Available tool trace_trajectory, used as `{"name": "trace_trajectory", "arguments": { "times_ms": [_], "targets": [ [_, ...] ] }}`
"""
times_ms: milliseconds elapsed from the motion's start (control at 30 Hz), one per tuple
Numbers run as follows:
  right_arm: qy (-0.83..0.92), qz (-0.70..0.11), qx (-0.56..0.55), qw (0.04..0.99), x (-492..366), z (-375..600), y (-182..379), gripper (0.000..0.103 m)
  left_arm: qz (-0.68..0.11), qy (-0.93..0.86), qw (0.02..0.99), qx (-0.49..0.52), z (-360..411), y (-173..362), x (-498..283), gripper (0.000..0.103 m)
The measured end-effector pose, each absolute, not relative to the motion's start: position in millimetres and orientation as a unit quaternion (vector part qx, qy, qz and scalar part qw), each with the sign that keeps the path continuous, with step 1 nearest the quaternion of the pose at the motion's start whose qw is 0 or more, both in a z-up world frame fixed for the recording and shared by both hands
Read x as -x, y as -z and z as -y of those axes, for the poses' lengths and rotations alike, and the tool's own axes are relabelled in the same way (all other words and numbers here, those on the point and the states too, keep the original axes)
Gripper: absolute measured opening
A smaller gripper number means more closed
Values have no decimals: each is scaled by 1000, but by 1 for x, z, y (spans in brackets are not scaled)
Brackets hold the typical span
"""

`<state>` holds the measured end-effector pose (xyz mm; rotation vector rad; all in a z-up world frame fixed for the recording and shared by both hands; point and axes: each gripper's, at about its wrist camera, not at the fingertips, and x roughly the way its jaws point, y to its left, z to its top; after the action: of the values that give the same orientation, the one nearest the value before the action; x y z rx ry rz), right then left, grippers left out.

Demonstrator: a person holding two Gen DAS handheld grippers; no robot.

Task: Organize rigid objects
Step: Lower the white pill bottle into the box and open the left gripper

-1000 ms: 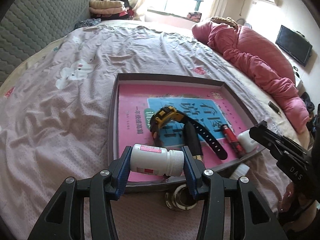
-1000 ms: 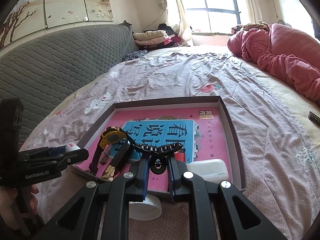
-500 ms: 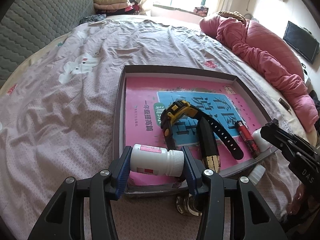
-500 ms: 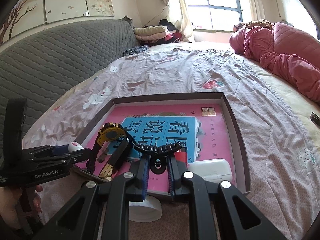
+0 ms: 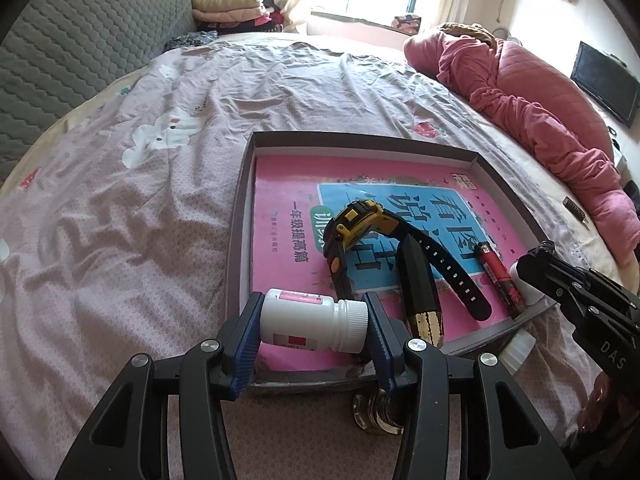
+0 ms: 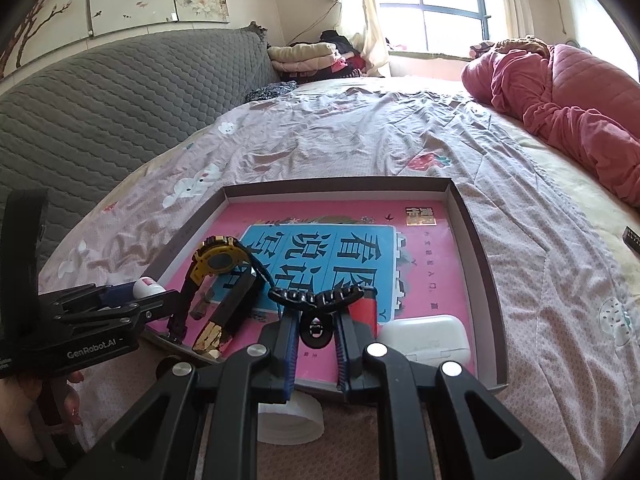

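Both grippers carry loads over the tray's near edge: left gripper clenched endwise on the white bottle, which may pivot loose, and right gripper pinching the black hair claw, liable to snag the watch.

Bright daylight pours from the far window, blown out to white glare; the bedspread is evenly lit, shadows soft; fisheye bending and dark vignette at edges; focus sharp throughout.
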<state>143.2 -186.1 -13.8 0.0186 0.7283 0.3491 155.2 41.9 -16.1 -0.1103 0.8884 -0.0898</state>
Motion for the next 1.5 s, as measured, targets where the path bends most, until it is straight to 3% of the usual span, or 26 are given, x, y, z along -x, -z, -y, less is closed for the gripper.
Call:
{"name": "trace_trajectory", "arguments": {
  "times_ms": [1500],
  "targets": [
    [-187,-380,16,906,-153,172,21,17,-434,58,896,67,-38,19,-149,48]
  ]
}}
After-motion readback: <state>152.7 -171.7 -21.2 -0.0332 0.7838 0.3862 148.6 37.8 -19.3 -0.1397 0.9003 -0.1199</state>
